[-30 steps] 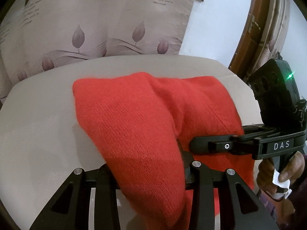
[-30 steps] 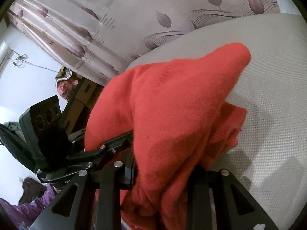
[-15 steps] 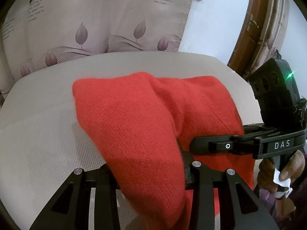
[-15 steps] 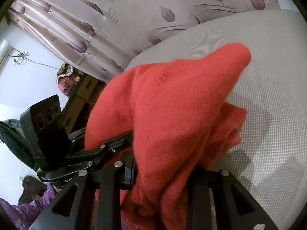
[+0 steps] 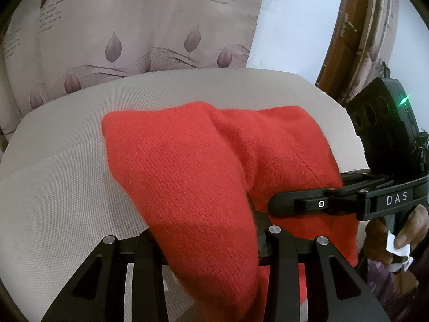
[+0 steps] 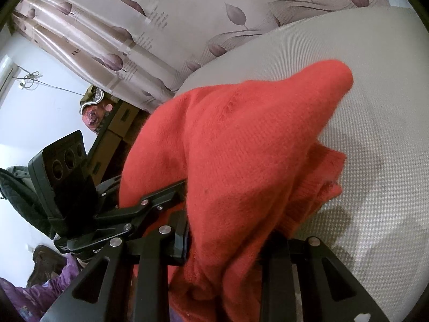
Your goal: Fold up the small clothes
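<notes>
Left wrist view: the left gripper [image 5: 209, 244] is clamped on a bunched fold of the red knitted garment [image 5: 193, 177], which rises between its jaws and spreads ahead of it over the grey woven surface [image 5: 59, 187]. To its right, the right gripper [image 5: 278, 204] reaches in sideways, its fingers pressed against the same cloth; a hand [image 5: 402, 230] grips its handle. A leaf-patterned curtain [image 5: 139, 26] hangs beyond.

Right wrist view: the right gripper [image 6: 228, 241] pinches a thick gather of the garment [image 6: 241, 145], jaws narrow around it. The cloth drapes forward and right onto the surface [image 6: 375, 187]. The left gripper [image 6: 171, 193] bites the garment's left edge.
</notes>
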Action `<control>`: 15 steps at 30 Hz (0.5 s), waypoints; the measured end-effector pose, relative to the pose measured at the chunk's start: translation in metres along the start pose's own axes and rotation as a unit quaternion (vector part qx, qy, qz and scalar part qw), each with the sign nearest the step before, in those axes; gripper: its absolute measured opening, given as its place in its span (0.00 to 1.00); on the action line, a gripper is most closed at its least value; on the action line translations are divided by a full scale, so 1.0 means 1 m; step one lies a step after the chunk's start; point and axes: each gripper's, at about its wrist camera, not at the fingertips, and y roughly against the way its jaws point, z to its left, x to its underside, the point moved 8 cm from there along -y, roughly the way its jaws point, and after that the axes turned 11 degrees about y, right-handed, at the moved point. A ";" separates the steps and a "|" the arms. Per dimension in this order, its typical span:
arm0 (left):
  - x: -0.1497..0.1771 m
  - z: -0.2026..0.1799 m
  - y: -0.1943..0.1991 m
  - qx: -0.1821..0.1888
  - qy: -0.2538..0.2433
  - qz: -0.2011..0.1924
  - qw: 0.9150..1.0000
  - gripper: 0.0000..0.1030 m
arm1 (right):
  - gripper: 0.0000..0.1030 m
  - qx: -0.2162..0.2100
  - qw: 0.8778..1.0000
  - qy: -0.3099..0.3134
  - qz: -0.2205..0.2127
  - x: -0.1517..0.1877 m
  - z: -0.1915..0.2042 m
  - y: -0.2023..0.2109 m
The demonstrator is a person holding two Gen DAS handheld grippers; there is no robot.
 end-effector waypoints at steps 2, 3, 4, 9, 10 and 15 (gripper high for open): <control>0.003 0.000 0.001 -0.001 -0.003 0.000 1.000 0.37 | 0.26 -0.001 1.000 -0.001 0.001 0.002 0.000 -0.001; 0.006 -0.001 0.002 -0.002 -0.004 -0.001 1.000 0.37 | 0.26 -0.002 1.000 -0.001 0.002 0.002 0.000 -0.001; 0.007 -0.001 0.002 -0.003 -0.005 -0.001 1.000 0.37 | 0.26 -0.002 1.000 -0.001 0.003 0.003 0.000 -0.002; 0.009 0.000 0.001 -0.004 -0.010 -0.003 1.000 0.37 | 0.26 -0.004 1.000 -0.003 0.004 0.005 -0.002 -0.003; 0.008 0.000 0.001 -0.004 -0.012 -0.004 1.000 0.37 | 0.26 -0.003 1.000 -0.003 0.005 0.005 -0.002 -0.003; 0.003 0.000 -0.001 -0.012 -0.036 -0.011 0.999 0.37 | 0.26 -0.005 1.000 -0.005 -0.001 0.005 -0.004 -0.001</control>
